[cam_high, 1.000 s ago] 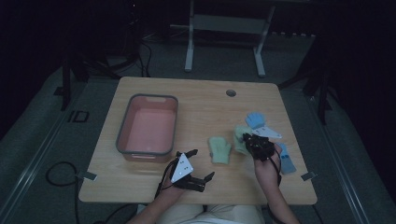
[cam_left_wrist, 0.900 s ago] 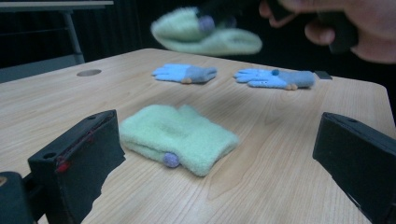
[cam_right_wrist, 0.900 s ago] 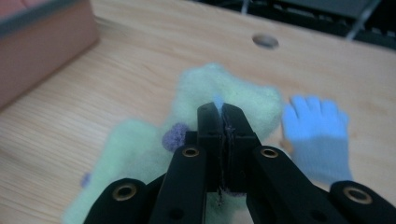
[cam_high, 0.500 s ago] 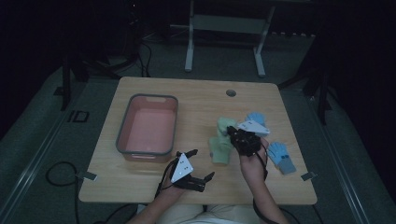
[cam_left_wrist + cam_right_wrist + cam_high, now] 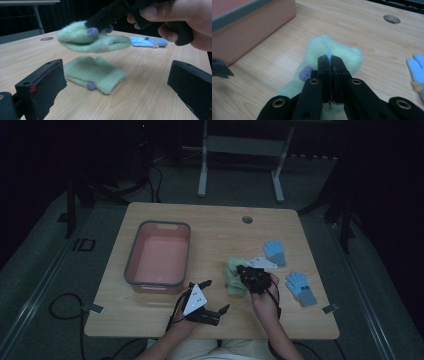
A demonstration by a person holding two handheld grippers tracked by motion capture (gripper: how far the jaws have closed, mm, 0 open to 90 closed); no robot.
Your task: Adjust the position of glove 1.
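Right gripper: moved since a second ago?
Yes. In the high view the right gripper, shut on a green mitten, has shifted left, away from the blue gloves and toward the pink bin.

The desk point(image 5: 150, 82) is pale wood with a visible grain and a smooth, matt finish. The held green mitten point(image 5: 95, 42) is fuzzy, napped fleece cloth with soft purple pompoms; the second green mitten point(image 5: 96, 73) lying on the desk below it has the same nap. Beside them, the blue gloves point(image 5: 301, 288) look knitted. The right tongs point(image 5: 331, 61) are matt black plastic with brass-coloured rivets. The pink tub point(image 5: 159, 257) looks like smooth plastic with a grey rim.
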